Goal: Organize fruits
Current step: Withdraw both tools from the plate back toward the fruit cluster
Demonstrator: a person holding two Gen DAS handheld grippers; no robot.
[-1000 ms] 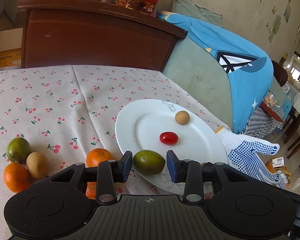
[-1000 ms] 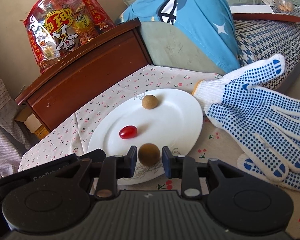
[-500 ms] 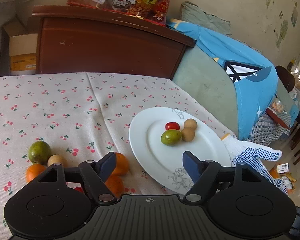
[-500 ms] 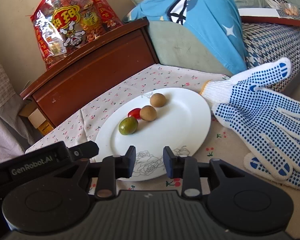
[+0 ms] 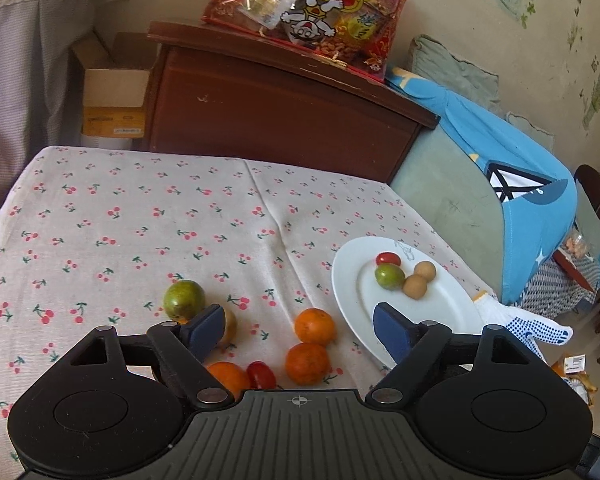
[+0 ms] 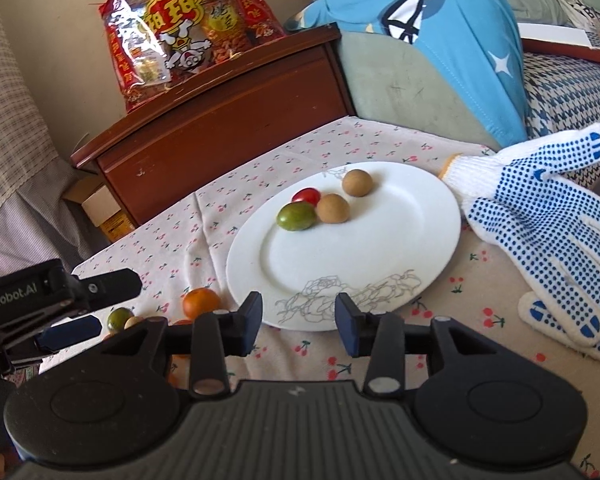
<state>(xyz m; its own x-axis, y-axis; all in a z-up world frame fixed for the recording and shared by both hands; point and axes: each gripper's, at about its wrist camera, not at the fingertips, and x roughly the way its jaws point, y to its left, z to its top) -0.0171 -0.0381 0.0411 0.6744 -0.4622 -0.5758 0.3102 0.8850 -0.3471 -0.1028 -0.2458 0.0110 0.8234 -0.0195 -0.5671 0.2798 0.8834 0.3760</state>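
Note:
A white plate [image 5: 440,312] [image 6: 380,256] on the cherry-print cloth holds a green fruit [image 5: 389,276] [image 6: 297,216], a red cherry tomato [image 5: 387,258] [image 6: 306,195] and two brown longans [image 5: 415,286] [image 6: 332,208]. Left of the plate lie three oranges [image 5: 314,326], a green fruit [image 5: 184,299], a cherry tomato [image 5: 261,374] and a brown fruit partly behind my left finger. My left gripper [image 5: 299,332] is open and empty above these loose fruits. My right gripper [image 6: 299,319] is open and empty at the plate's near rim.
White gloves with blue dots [image 6: 540,216] lie right of the plate. A brown wooden cabinet [image 5: 276,112] with a red snack bag [image 5: 316,4] stands behind the table. A sofa with a blue cloth [image 5: 512,168] is at the right.
Both grippers released their fruits onto the plate and drew back. The left gripper opened wide and swung left over the loose fruits. The right gripper opened a little more.

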